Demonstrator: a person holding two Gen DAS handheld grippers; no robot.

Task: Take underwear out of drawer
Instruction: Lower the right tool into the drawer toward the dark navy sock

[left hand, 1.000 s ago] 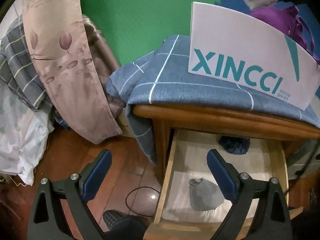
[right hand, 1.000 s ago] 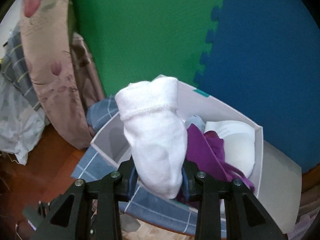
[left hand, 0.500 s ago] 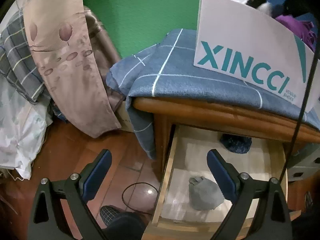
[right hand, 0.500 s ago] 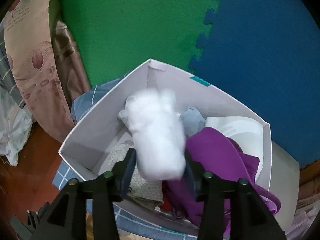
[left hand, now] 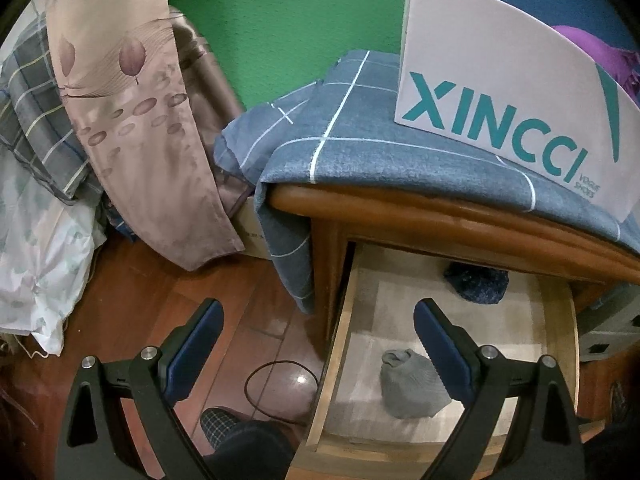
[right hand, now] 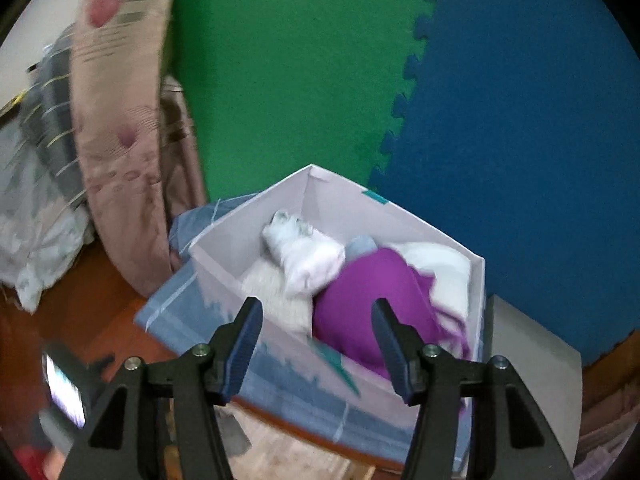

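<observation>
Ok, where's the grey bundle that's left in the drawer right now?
In the left wrist view, the grey bundle lies on the open drawer's floor toward its front, just left of the left gripper's right finger; a dark blue item sits further back.

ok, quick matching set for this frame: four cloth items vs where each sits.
Items:
1 grey bundle
2 dark blue bundle
3 white sock
4 checked cloth

Places:
A in the box
B drawer front
C draped over the cabinet top
D drawer back

Pairs: 1-B, 2-D, 3-A, 4-C
</observation>
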